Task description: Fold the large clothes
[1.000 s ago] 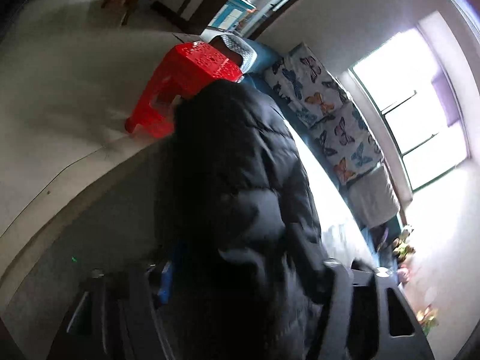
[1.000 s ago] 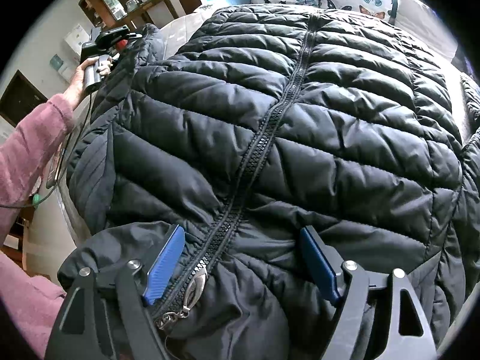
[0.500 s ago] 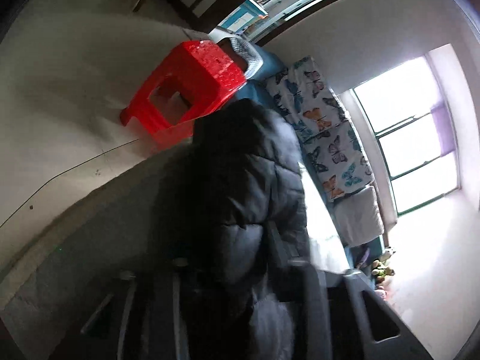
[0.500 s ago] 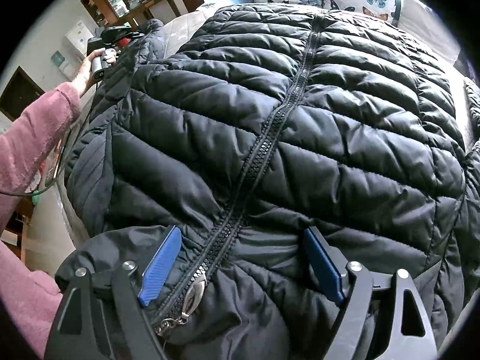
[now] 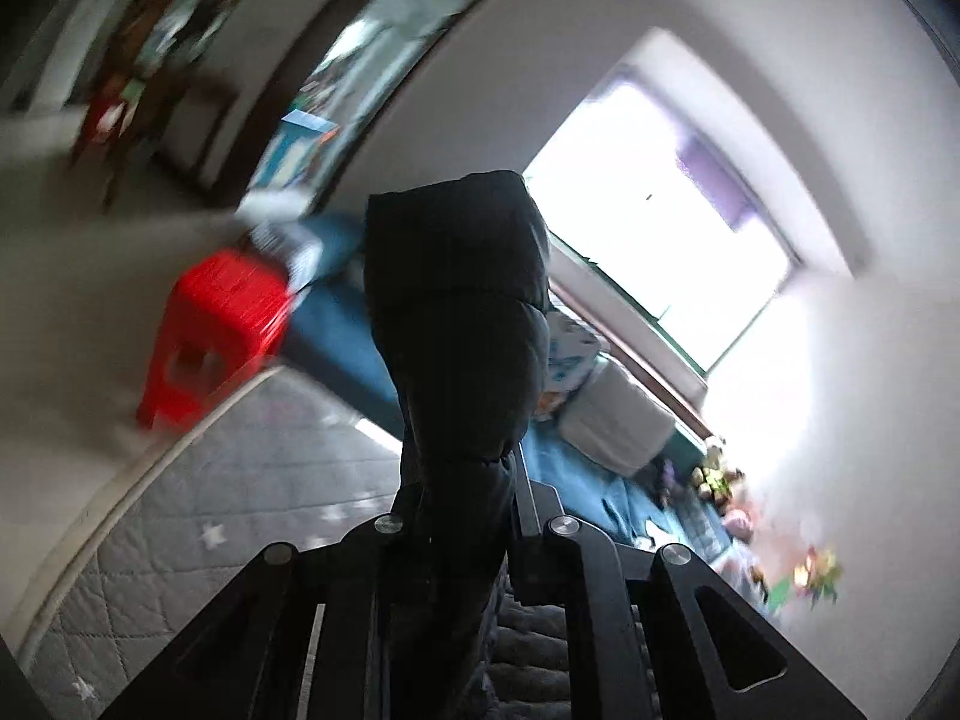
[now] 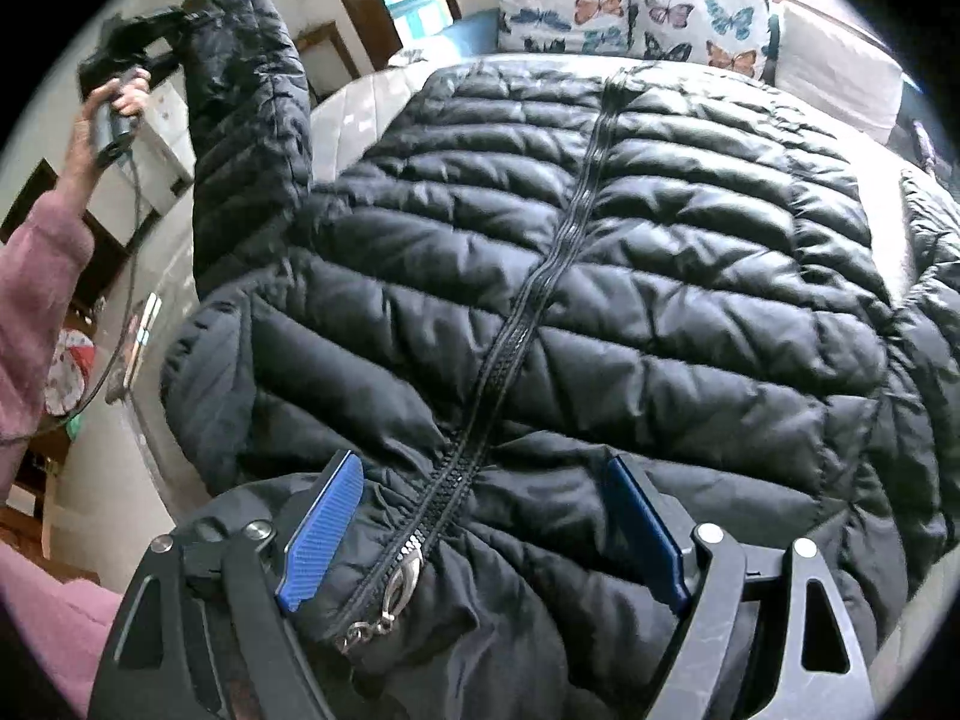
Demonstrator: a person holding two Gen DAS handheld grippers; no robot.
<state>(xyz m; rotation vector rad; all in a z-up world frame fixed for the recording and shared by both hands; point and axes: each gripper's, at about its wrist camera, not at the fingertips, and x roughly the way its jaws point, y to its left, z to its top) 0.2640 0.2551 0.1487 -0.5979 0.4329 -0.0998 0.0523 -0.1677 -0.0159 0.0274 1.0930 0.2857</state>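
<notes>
1. one black quilted puffer jacket (image 6: 600, 276) lies zipper-up across the grey quilted mattress (image 5: 198, 516), filling the centre of the right wrist view.
2. the left gripper (image 5: 462, 516) is clamped on one jacket sleeve (image 6: 246, 114), lifted at the upper left.
3. the right gripper (image 6: 480, 534), jaws spread wide, rests over the collar at bottom centre, its two blue pads (image 6: 321, 531) either side of the zipper.
4. two butterfly-print pillows (image 6: 630, 12) sit at top centre.
5. one red plastic stool (image 5: 210, 330) stands at left.

A home bedroom: a quilted mattress (image 5: 198, 498) with butterfly-print pillows (image 6: 636, 12) at its far edge, a bright window (image 5: 654, 228), and a red plastic stool (image 5: 216, 330) beside it.
</notes>
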